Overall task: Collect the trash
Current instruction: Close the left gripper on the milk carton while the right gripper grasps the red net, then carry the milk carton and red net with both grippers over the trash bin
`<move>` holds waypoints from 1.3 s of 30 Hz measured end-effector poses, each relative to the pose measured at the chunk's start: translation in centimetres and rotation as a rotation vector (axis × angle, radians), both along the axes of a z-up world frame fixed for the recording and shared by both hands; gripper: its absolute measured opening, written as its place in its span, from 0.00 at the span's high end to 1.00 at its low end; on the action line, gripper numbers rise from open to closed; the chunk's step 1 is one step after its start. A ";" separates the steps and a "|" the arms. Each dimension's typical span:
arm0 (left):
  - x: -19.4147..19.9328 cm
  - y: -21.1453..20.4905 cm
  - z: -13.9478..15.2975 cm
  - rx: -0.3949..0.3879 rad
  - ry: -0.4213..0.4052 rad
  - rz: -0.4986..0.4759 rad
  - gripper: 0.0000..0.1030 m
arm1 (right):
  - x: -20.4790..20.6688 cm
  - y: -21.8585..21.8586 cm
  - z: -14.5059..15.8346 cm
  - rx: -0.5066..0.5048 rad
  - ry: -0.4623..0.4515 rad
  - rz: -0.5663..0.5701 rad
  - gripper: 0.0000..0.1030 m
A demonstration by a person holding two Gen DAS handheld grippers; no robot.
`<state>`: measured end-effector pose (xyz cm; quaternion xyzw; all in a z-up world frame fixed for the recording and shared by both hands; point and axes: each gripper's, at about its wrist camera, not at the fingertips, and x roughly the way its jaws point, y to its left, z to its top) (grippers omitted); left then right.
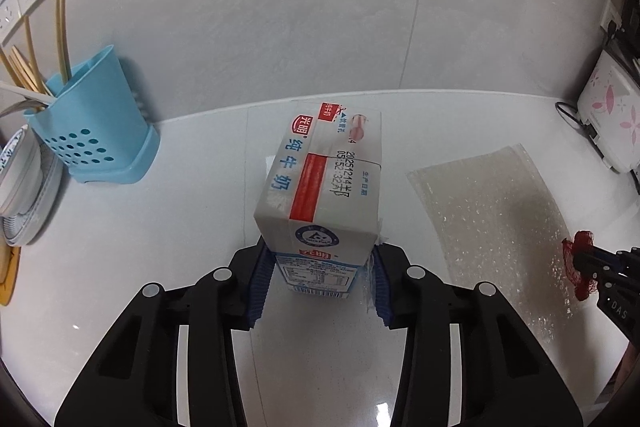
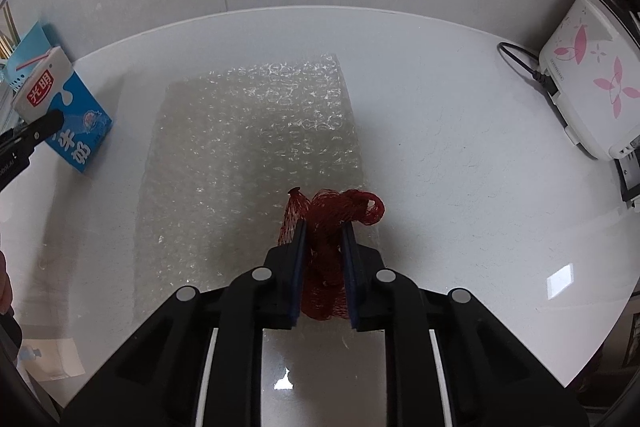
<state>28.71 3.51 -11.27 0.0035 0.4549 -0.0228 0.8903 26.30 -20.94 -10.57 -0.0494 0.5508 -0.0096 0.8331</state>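
Note:
A white and blue milk carton (image 1: 320,179) stands upright on the white counter (image 1: 140,247). My left gripper (image 1: 320,255) has its blue pads pressed against the carton's two sides low down. From the right wrist view, the same carton (image 2: 76,115) shows at the far left with a black fingertip (image 2: 44,127) on it. My right gripper (image 2: 324,227) is shut on a bunched red mesh net (image 2: 336,207), which lies on the near right edge of a sheet of clear bubble wrap (image 2: 248,131). In the left wrist view the net (image 1: 576,247) and the right gripper (image 1: 588,259) appear at the right edge.
A blue cutlery holder (image 1: 92,119) with chopsticks stands at the back left, next to stacked bowls and plates (image 1: 20,183). A white appliance with pink flowers (image 2: 588,83) and its black cable (image 2: 520,59) sit at the back right. The tiled wall (image 1: 280,7) bounds the counter behind.

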 end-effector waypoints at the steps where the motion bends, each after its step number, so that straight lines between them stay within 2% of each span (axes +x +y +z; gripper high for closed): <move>1: -0.2 0.1 0.1 -0.006 0.004 0.002 0.60 | -0.1 -0.1 0.2 0.003 -0.004 -0.001 0.85; 18: -6.3 -1.1 3.4 0.002 -0.008 -0.011 0.60 | -4.1 0.2 4.4 0.019 -0.091 0.033 0.85; 39: -16.6 -3.2 7.3 -0.021 -0.016 0.023 0.60 | -11.9 0.4 8.1 0.052 -0.143 0.109 0.85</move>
